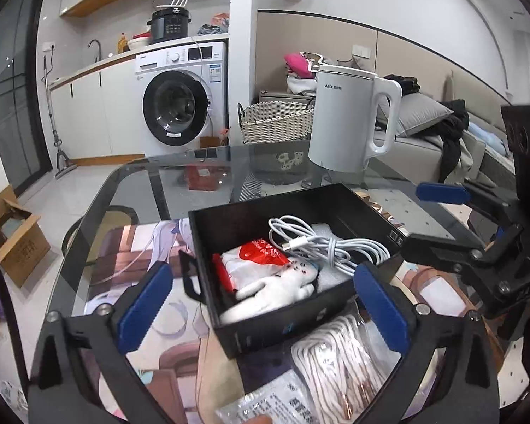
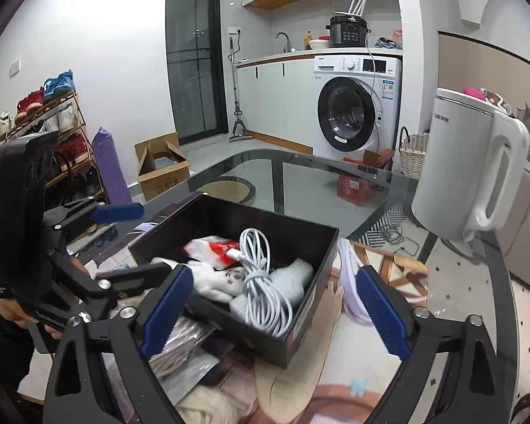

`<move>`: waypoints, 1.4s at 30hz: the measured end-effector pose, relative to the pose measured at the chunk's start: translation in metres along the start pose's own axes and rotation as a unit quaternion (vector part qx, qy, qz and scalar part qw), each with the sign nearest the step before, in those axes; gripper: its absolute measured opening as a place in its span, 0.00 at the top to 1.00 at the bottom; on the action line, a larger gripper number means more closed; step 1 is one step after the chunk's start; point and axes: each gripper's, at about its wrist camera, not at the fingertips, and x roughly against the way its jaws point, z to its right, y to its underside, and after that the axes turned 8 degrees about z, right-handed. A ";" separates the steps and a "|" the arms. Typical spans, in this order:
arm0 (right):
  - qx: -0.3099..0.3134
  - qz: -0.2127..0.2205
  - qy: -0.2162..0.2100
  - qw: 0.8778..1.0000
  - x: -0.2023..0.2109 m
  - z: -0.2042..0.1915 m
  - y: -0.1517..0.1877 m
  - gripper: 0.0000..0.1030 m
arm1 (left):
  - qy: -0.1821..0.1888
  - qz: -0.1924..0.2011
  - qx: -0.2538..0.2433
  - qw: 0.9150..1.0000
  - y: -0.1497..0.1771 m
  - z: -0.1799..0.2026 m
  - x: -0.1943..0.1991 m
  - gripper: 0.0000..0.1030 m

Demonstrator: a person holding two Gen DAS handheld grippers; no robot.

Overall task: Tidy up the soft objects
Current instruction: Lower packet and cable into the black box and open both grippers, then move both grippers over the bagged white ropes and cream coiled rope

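Observation:
A black box (image 1: 275, 328) (image 2: 300, 339) stands on the glass table. It holds a coiled white cable (image 1: 321, 243) (image 2: 265, 293), a white plush toy (image 1: 275, 286) (image 2: 212, 282), a red-and-white packet (image 1: 261, 254) (image 2: 212, 245) and white foam (image 2: 293, 275). My left gripper (image 1: 263, 304) is open, its blue pads on either side of the box's near end with nothing gripped. My right gripper (image 2: 274, 309) is open too, above the box's near corner and empty. A clear bag of striped cords (image 1: 342, 364) (image 2: 180, 339) lies in front of the box.
A white kettle (image 1: 349, 120) (image 2: 470, 166) stands on the table behind the box. A printed plastic packet (image 1: 275, 399) and a cream fluffy item (image 2: 208, 406) lie near me. A picture mat (image 1: 152, 247) covers the table. On the floor are a cardboard box (image 2: 162, 169) and a wicker basket (image 1: 275, 123).

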 end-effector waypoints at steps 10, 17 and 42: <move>-0.011 -0.021 -0.012 1.000 0.024 -0.014 0.017 0.01 | 0.000 -0.003 -0.005 1.000 0.017 0.000 0.028 0.00; -0.025 -0.036 -0.008 0.999 0.043 -0.018 0.040 0.01 | -0.004 -0.010 -0.020 1.000 0.028 0.012 0.038 0.00; 0.029 -0.113 -0.062 0.991 0.041 -0.042 0.074 0.01 | -0.024 -0.018 -0.024 0.999 0.037 0.012 0.044 0.00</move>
